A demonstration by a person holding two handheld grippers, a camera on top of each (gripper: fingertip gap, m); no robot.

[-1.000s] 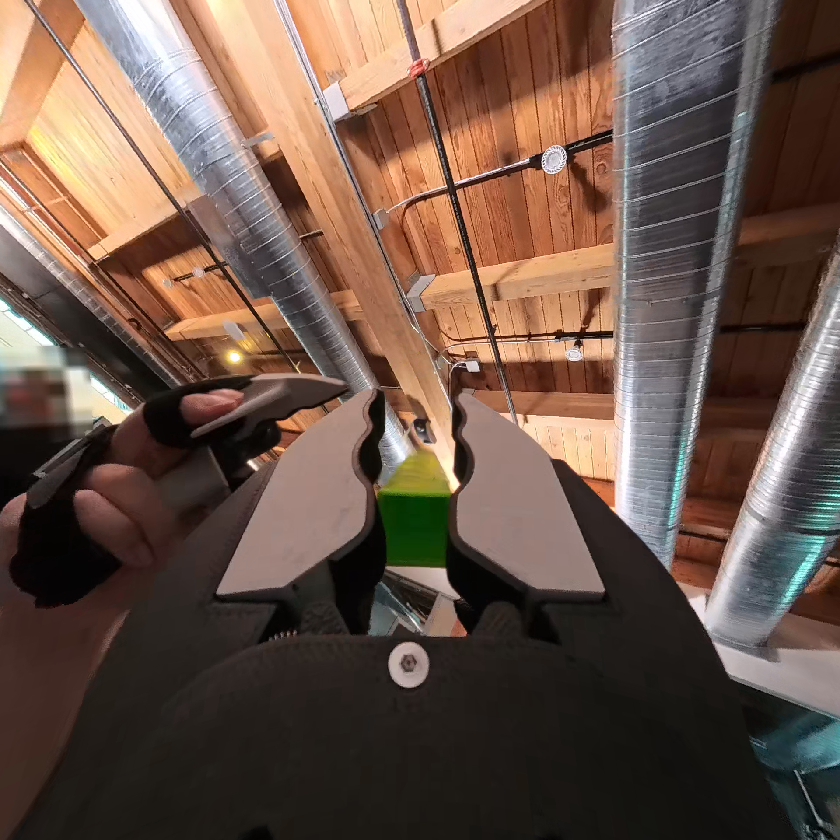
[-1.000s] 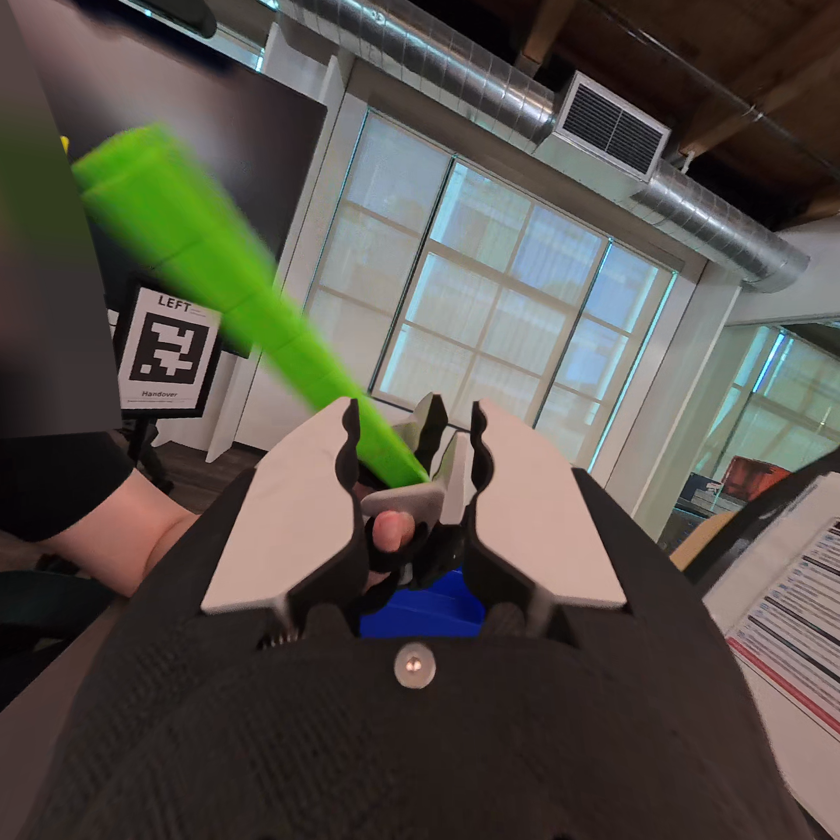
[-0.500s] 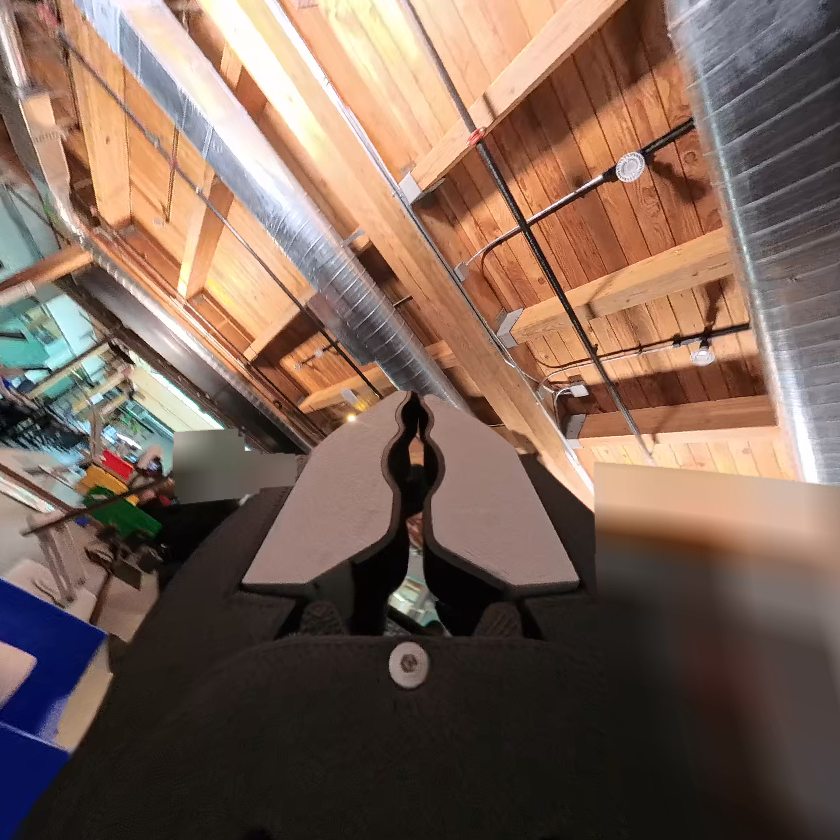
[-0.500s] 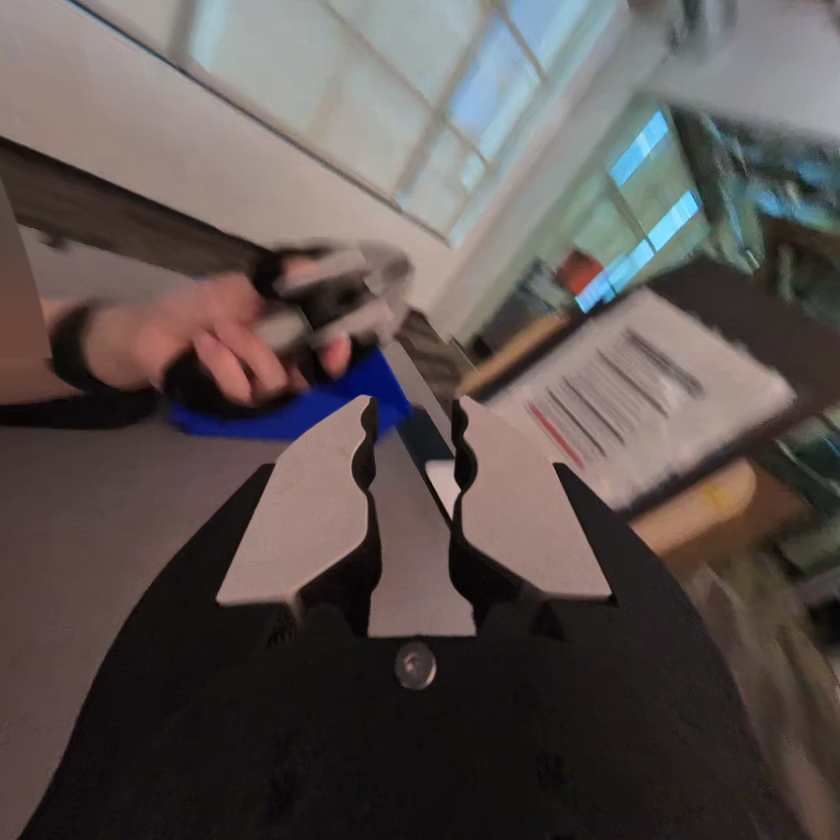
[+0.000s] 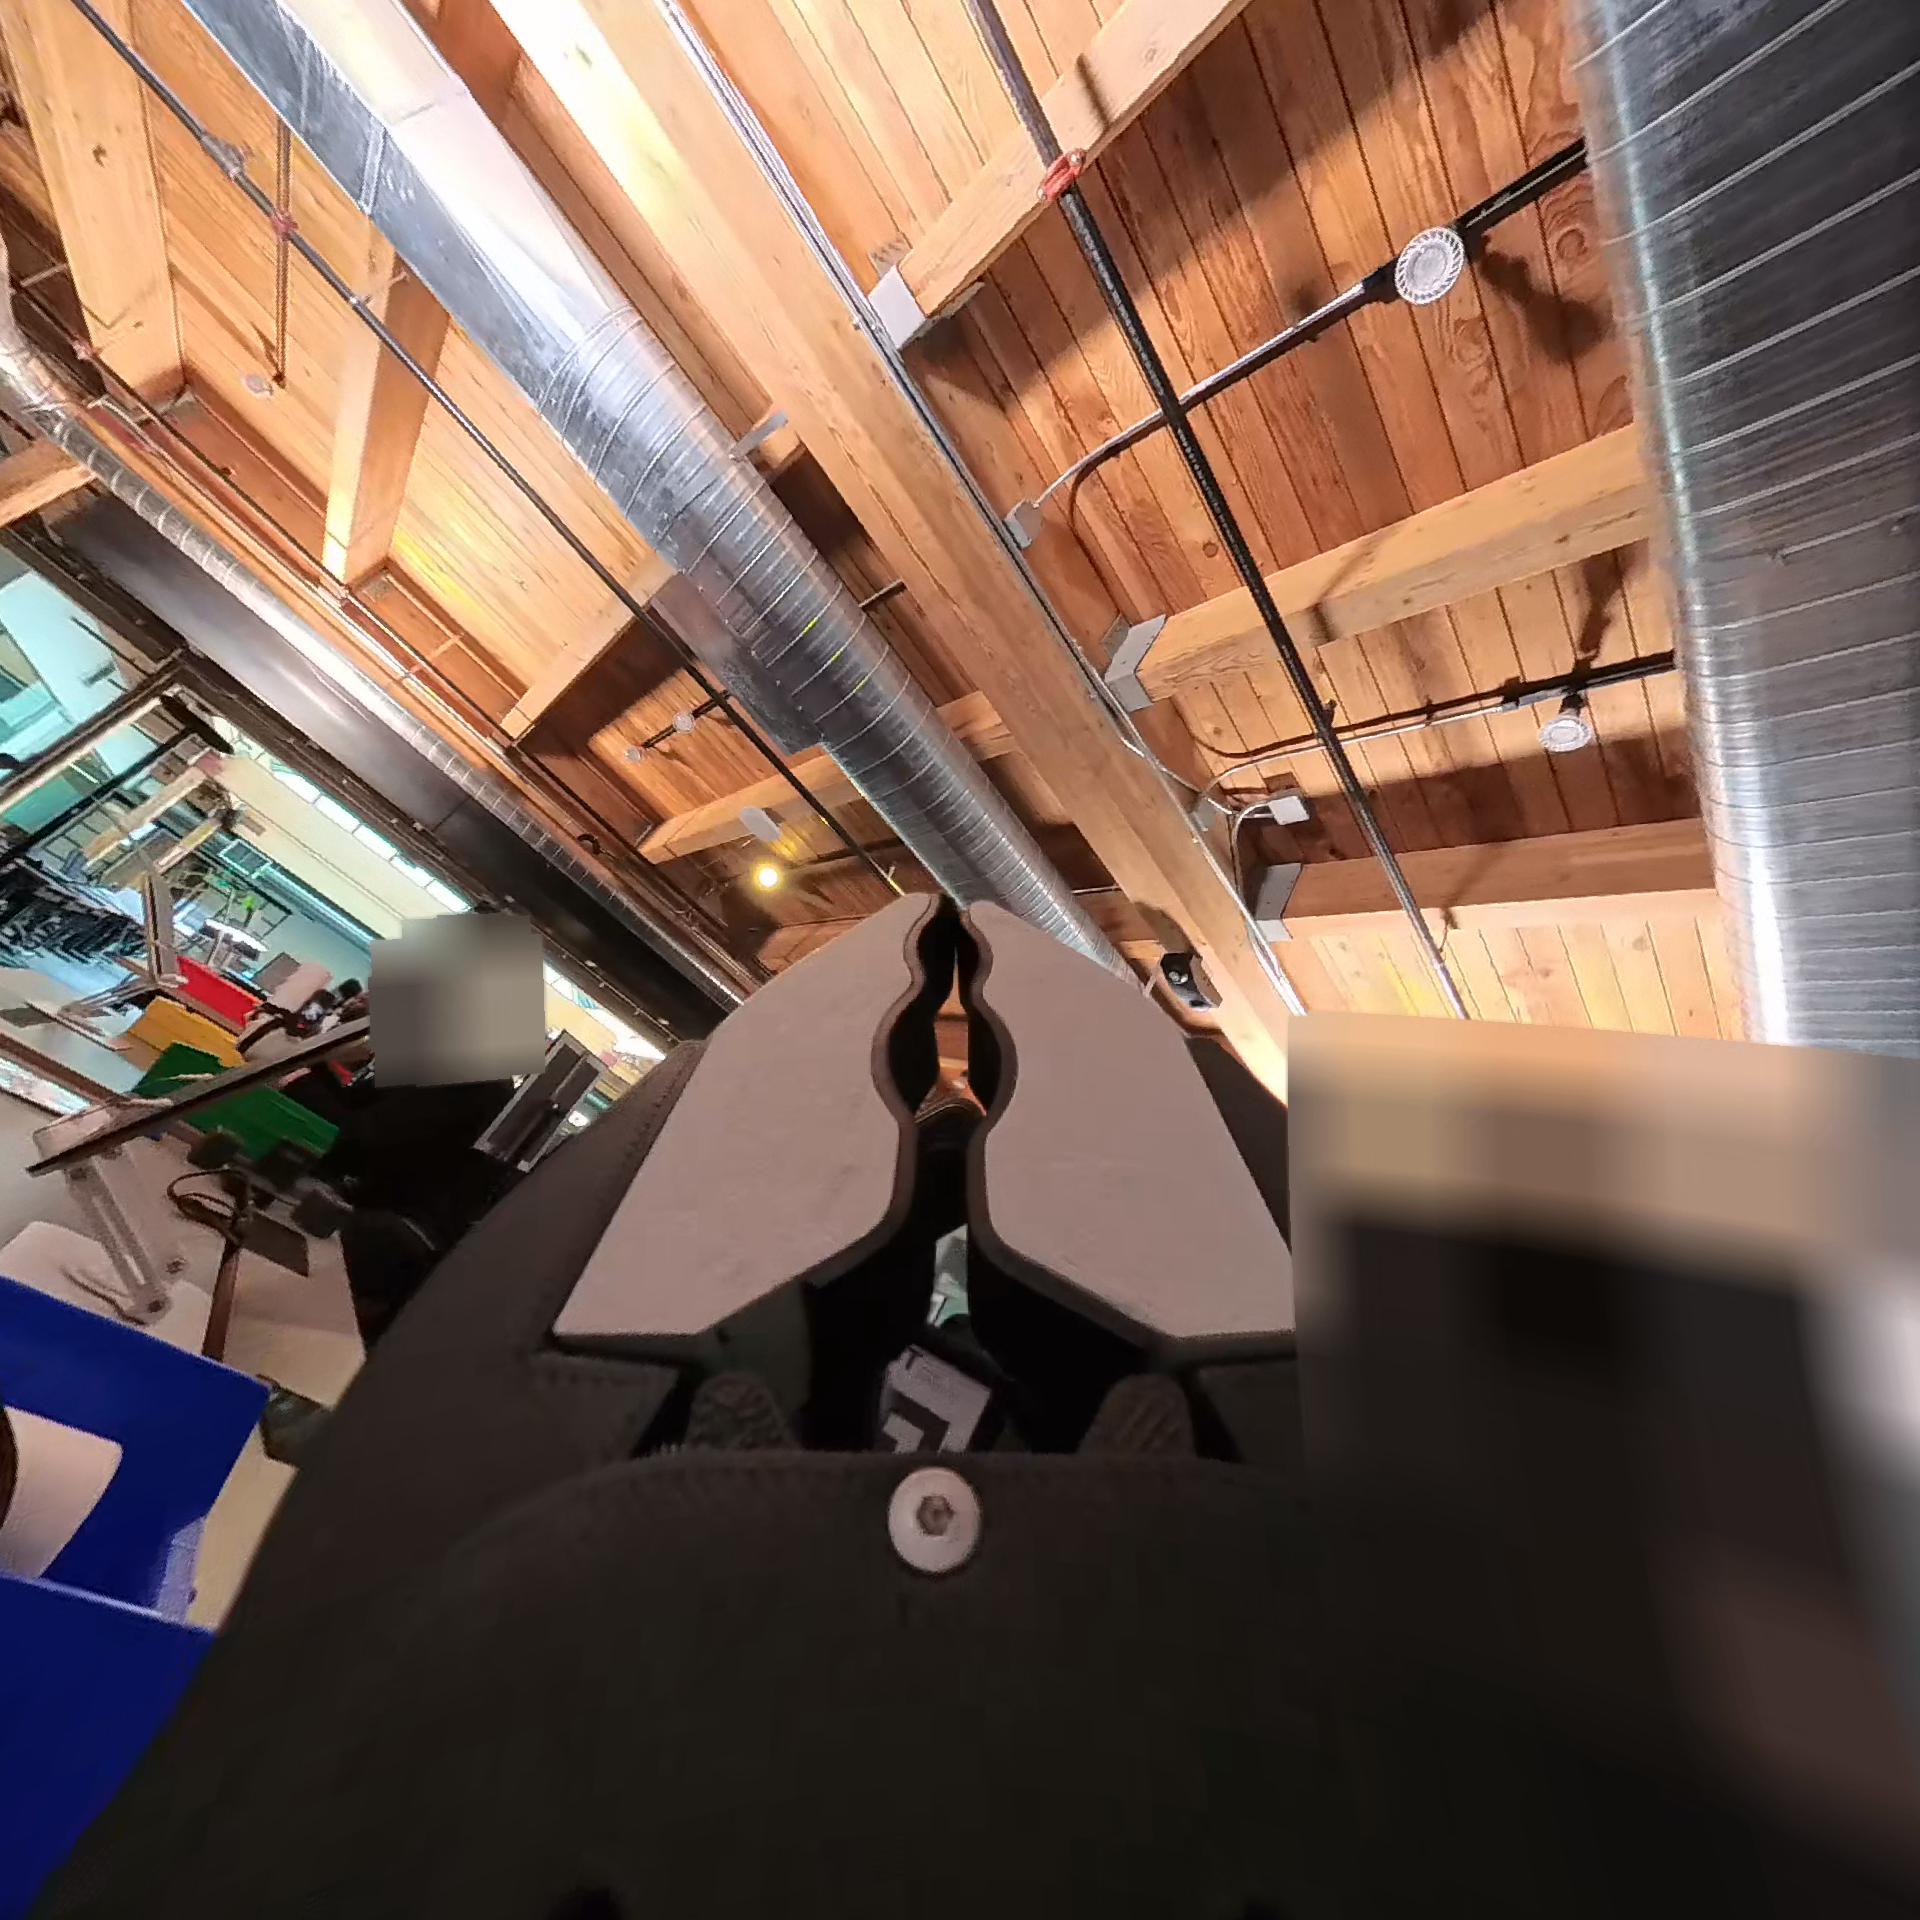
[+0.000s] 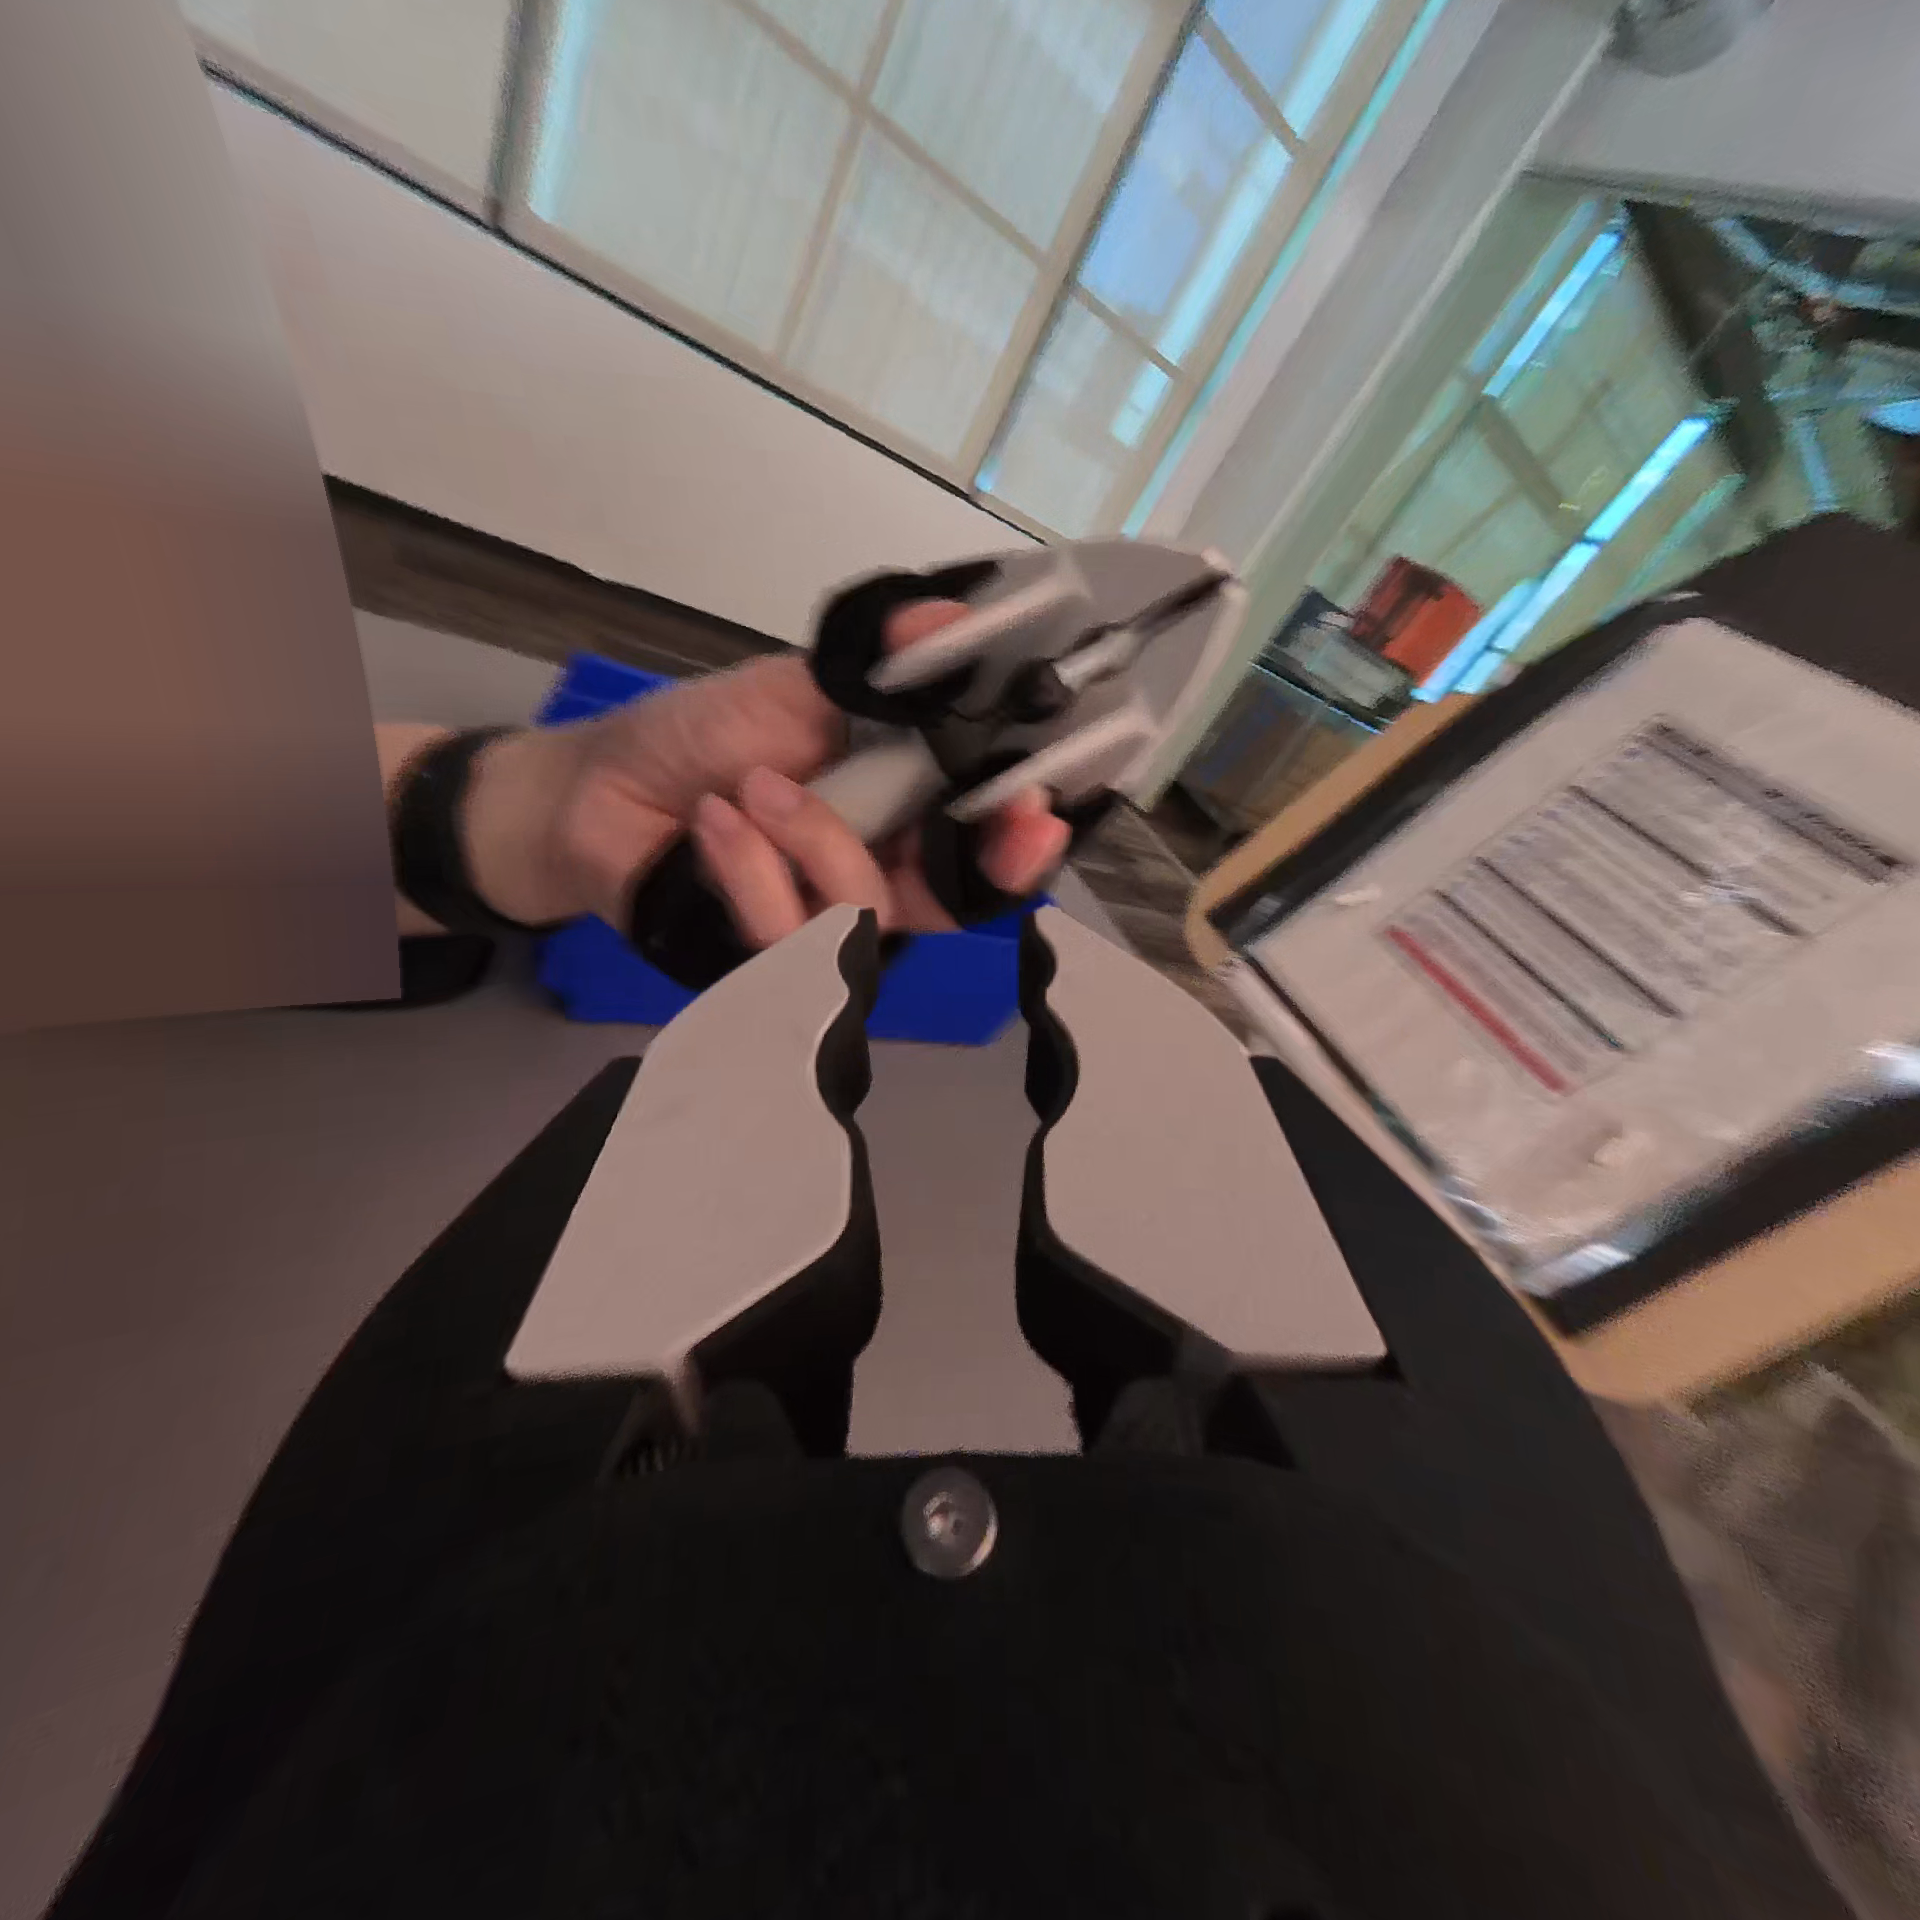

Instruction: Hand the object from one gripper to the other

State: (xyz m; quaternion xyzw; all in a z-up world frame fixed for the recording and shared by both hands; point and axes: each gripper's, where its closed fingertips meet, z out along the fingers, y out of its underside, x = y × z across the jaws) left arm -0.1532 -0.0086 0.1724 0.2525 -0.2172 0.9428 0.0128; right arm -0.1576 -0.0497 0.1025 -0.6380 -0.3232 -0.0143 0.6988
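Observation:
The green object shows in neither view now. My left gripper (image 5: 954, 914) points up at the wooden ceiling, its jaws closed together with nothing between them. It also shows in the right wrist view (image 6: 1210, 597), held in a person's hand (image 6: 665, 800) above the blue bin, looking shut and empty. My right gripper (image 6: 948, 925) is open a little with nothing between its fingers. It points across the grey table (image 6: 260, 1195) toward the left gripper and stays apart from it.
A blue bin (image 6: 935, 1003) stands on the table beyond my right gripper and shows at the lower left of the left wrist view (image 5: 94, 1455). A board with a printed sheet (image 6: 1610, 935) stands at the right. Ducts (image 5: 727, 499) run overhead. The left gripper's tips are roughly 8 cm from the right gripper's.
A second ago my left gripper held a green block; the block is now gone from both views and the left jaws have closed. My right gripper swung down toward the table.

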